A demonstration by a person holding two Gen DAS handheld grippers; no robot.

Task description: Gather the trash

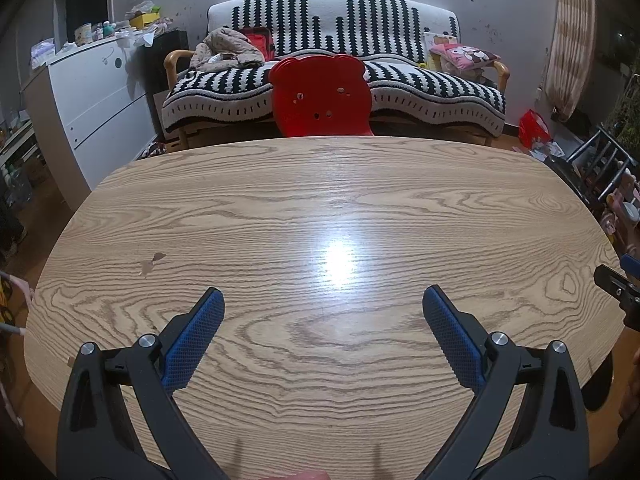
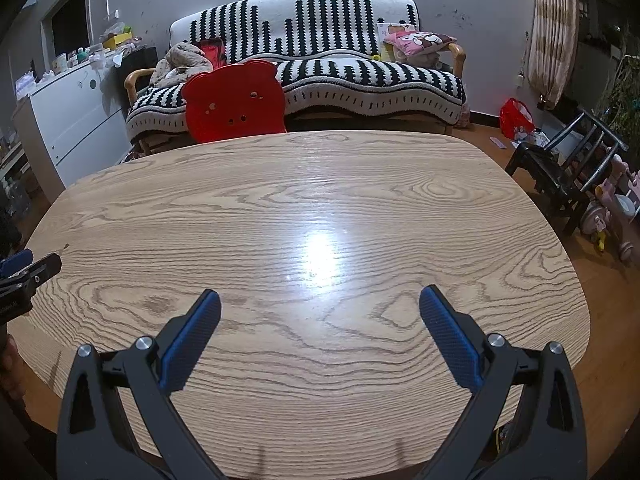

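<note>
My left gripper (image 1: pixel 323 300) is open and empty, its blue-padded fingers spread wide above the near part of a wooden table (image 1: pixel 320 208). My right gripper (image 2: pixel 320 300) is also open and empty above the same table (image 2: pixel 280 200). The right gripper's tip shows at the right edge of the left wrist view (image 1: pixel 616 284). The left gripper's tip shows at the left edge of the right wrist view (image 2: pixel 28 272). No trash shows on the tabletop in either view. A small brown mark (image 1: pixel 154 261) sits on the wood at the left.
A red bear-shaped chair back (image 1: pixel 322 94) stands at the table's far edge, before a black-and-white striped sofa (image 1: pixel 400 80). A white dresser (image 1: pixel 96 96) stands at the left. A black chair (image 2: pixel 560 168), toys and a red bag (image 2: pixel 516 118) are on the floor at the right.
</note>
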